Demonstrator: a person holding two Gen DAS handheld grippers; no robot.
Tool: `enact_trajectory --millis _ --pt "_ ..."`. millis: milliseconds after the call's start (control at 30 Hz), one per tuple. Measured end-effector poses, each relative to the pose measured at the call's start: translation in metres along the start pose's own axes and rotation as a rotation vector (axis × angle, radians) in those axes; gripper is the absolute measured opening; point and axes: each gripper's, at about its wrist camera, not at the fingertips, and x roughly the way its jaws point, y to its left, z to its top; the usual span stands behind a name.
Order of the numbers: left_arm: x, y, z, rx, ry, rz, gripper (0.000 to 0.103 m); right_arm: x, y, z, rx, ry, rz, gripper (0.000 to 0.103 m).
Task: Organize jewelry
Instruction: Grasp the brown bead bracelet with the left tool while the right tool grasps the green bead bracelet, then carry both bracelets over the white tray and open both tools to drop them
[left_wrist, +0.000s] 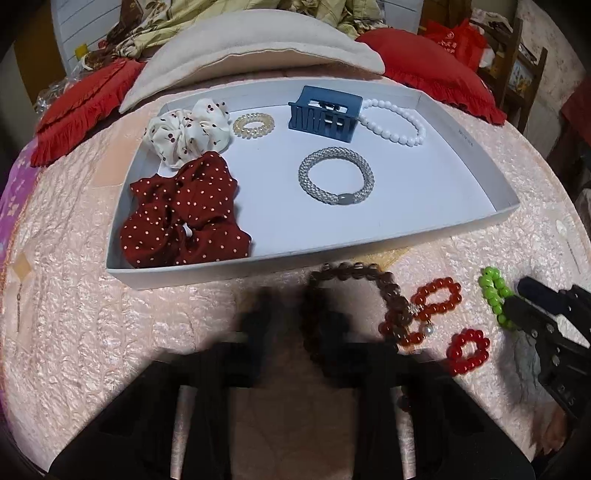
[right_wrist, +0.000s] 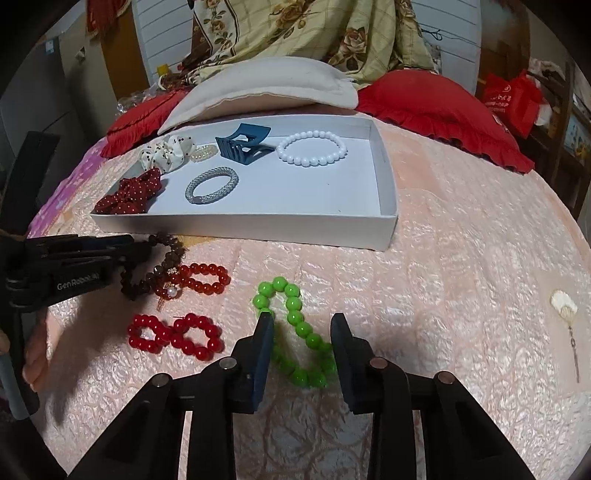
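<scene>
Gripping well: each gripper should pinch one strand only, lift straight, and clear the tray (right_wrist: 388, 225) wall before release.
Left gripper (right_wrist: 144, 254): clenched on the brown bead bracelet (right_wrist: 170, 251), which lay on the bed's pink quilt (right_wrist: 461, 277) just before the tray.
Right gripper (right_wrist: 301, 321): jaws astride the green bead bracelet (right_wrist: 295, 317), not yet pressing it.
Green bracelet: glossy round beads, twisted into a figure-eight, beside two red bead loops (right_wrist: 173, 334).
Tray contents: scrunchies, blue claw clip (right_wrist: 240, 146), white bead bracelet (right_wrist: 312, 149).

Scrunchies (left_wrist: 184, 206) lie in the tray's (left_wrist: 480, 229) left part, bracelets (left_wrist: 436, 306) on the quilt (left_wrist: 92, 314) before it.
</scene>
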Motion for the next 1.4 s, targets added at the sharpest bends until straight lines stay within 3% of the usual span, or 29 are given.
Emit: enact_trajectory --millis 233,367,433,567,700,867,933,1033,1200,1400 --pt "-0.015 0.016 -0.021 -0.058 0.024 -0.041 0.007 0.004 0.004 0.006 -0.018 0.01 -0.004 0.029" --pt "-0.017 0.018 -0.026 -0.065 0.021 -0.038 0.007 0.008 -0.006 0.009 0.051 0.021 0.076 0.029" --pt "-0.016 0.016 -0.026 -0.06 0.025 -0.027 0.007 0.009 -0.016 0.011 0.115 0.038 0.119 0.021" --pt "-0.018 0.017 -0.029 -0.071 0.023 -0.034 0.008 0.001 -0.019 0.003 0.09 0.03 0.03 0.021" --pt "-0.017 0.019 -0.029 -0.077 0.008 -0.031 0.008 0.002 -0.005 -0.003 -0.013 0.037 -0.04 0.021" --pt "-0.013 0.011 -0.025 -0.046 -0.025 -0.006 0.009 0.01 0.012 0.004 -0.072 0.026 -0.049 0.021" --pt "-0.012 0.01 -0.024 -0.044 -0.033 -0.002 0.009 0.012 0.017 0.005 -0.082 0.019 -0.044 0.009" --pt "-0.012 0.009 -0.022 -0.038 -0.007 0.004 0.007 0.014 0.018 0.008 -0.074 0.016 -0.032 0.009" --pt "-0.039 0.009 -0.022 -0.035 -0.031 -0.024 0.007 0.0 0.005 0.013 0.018 -0.009 0.014 0.008" --pt "-0.096 0.003 -0.017 -0.001 -0.118 -0.049 0.007 -0.047 0.001 0.028 0.051 -0.099 0.048 0.008"
